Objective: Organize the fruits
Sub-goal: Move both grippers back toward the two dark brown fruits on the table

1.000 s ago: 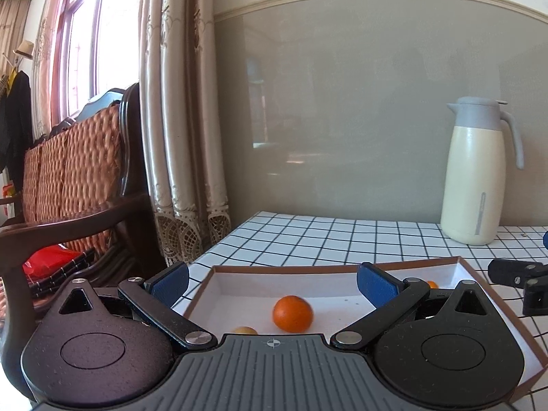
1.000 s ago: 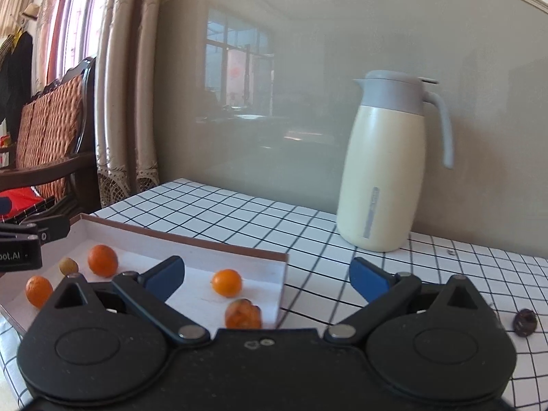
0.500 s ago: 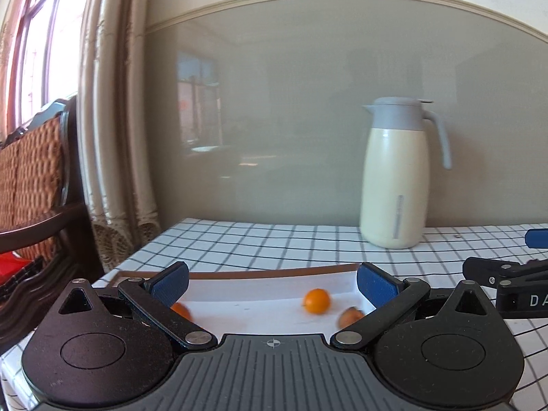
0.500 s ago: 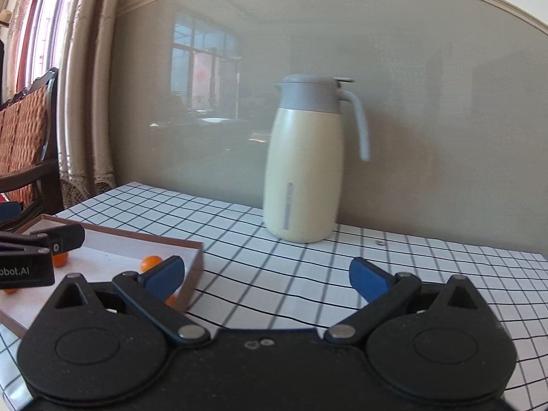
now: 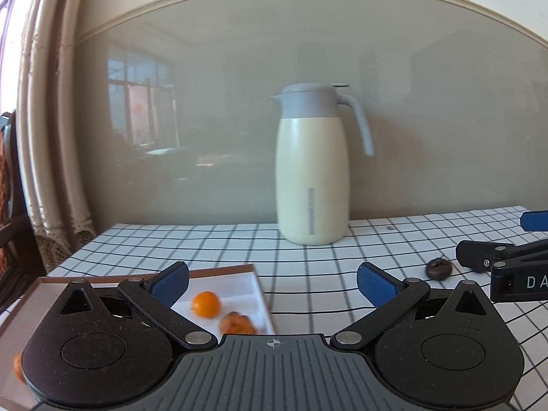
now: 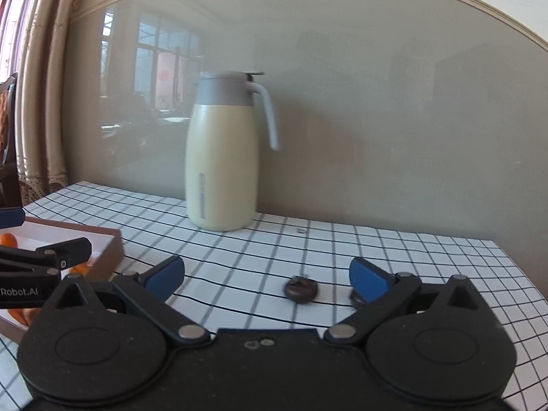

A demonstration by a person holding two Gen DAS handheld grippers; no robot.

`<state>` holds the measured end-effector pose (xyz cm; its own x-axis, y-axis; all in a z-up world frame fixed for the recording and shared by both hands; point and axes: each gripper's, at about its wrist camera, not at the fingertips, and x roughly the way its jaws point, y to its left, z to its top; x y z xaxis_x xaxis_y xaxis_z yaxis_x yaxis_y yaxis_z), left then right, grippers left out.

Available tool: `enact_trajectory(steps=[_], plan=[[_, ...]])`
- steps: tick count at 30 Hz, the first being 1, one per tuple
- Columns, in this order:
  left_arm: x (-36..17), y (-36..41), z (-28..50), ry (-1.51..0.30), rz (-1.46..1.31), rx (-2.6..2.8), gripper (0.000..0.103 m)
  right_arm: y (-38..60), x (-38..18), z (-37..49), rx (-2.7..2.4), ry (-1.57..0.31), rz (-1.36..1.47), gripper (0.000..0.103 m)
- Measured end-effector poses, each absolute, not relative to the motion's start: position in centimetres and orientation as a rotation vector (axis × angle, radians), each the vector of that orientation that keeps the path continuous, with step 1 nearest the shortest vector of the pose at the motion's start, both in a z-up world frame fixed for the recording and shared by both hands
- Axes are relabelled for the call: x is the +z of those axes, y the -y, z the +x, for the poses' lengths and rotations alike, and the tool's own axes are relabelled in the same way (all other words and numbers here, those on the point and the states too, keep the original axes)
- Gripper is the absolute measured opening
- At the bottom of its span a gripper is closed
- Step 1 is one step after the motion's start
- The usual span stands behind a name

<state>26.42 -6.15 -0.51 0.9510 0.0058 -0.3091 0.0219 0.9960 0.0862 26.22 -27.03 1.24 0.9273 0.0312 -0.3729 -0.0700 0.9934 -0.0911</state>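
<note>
A shallow brown-rimmed white tray (image 5: 255,282) lies at the table's left and holds small orange fruits (image 5: 205,303), one of them wrinkled (image 5: 236,323). The tray's corner also shows in the right wrist view (image 6: 114,251). A dark round fruit (image 6: 301,289) lies on the checked cloth, a second dark piece (image 6: 356,298) half hidden behind my right finger. It shows in the left wrist view (image 5: 439,269) too. My left gripper (image 5: 272,282) is open and empty over the tray's right end. My right gripper (image 6: 267,275) is open and empty, just short of the dark fruit.
A cream thermos jug with a grey lid (image 5: 311,171) stands at the back of the table against the grey wall; it shows in the right wrist view (image 6: 221,157) too. Curtains (image 5: 44,137) hang at the left. The table's right edge (image 6: 520,274) is close by.
Both grippers have swung to the right, away from the tray's middle. The dark fruit has come between the right gripper's fingers. Both stayed open.
</note>
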Motion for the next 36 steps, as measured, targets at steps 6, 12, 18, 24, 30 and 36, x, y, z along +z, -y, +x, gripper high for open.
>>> enact_trajectory(steps=[6,12,18,24,30,36], plan=[[-1.3,10.2,27.8,-0.335,0.104,-0.076,0.103,31.2,0.7,26.3,-0.034,-0.382,-0.096,0.097],[-2.6,14.9,30.0,-0.37,0.133,-0.145,0.103,34.2,-0.5,28.2,-0.083,-0.431,-0.08,0.092],[-4.2,18.1,32.1,-0.422,0.151,-0.192,0.103,35.5,-2.2,30.7,-0.095,-0.492,-0.096,0.08],[-5.7,20.0,34.7,-0.49,0.14,-0.211,0.103,36.0,-3.7,32.7,-0.085,-0.548,-0.101,0.063],[-6.4,21.0,36.7,-0.53,0.096,-0.236,0.091,36.9,-4.0,34.2,-0.075,-0.564,-0.078,0.058],[-6.7,21.9,38.1,-0.566,0.089,-0.264,0.084,37.4,-5.1,35.9,-0.046,-0.611,-0.061,0.047]])
